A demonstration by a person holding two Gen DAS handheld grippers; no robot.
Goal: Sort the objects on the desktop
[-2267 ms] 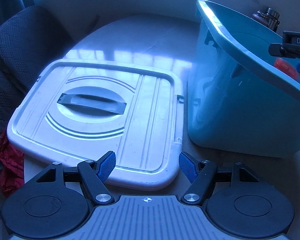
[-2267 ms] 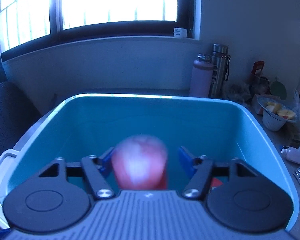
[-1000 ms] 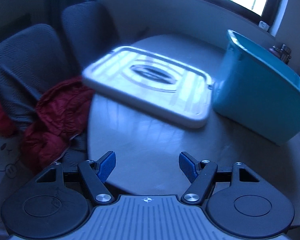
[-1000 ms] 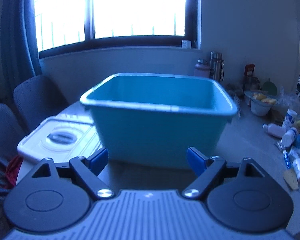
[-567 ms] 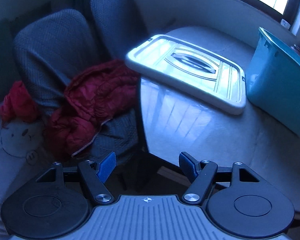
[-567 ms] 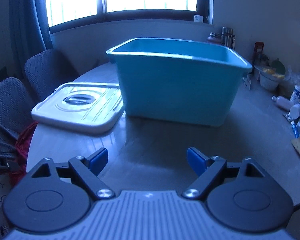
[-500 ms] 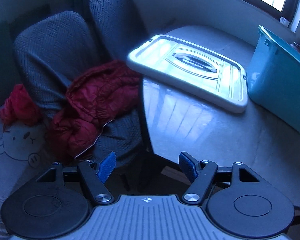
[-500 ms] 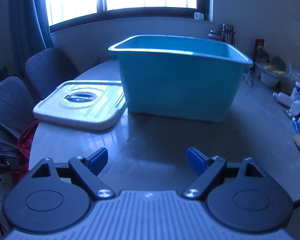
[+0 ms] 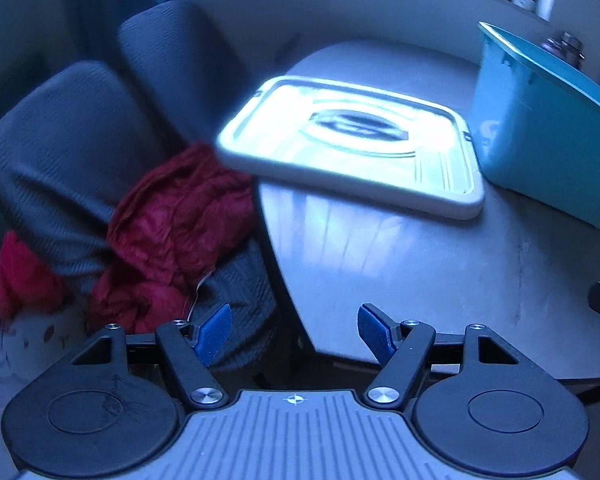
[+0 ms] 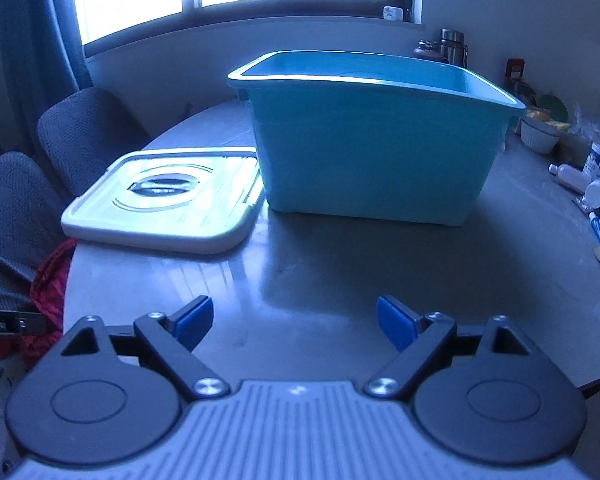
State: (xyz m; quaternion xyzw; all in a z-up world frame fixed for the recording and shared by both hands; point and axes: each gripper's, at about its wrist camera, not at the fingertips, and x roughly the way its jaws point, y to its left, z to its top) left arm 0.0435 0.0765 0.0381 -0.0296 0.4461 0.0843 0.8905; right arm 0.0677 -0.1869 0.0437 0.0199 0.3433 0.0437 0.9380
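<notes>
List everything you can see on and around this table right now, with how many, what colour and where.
Storage bin: one, teal, on the table, open top.
Lid: one, white with a dark handle, flat on the table beside the bin.
Table: one, grey, rounded edge.
Chairs: two, dark grey, at the table's edge by the lid.
Red cloth: one bundle, on the nearer chair.
Flasks: at least two, one metal, behind the bin.
Bowl: one, white, past the bin.
Small bottles and tubes: several, mostly white, at the table's far side; count unclear.
Left gripper: open, empty.
Right gripper: open, empty, jaws just been opening.
</notes>
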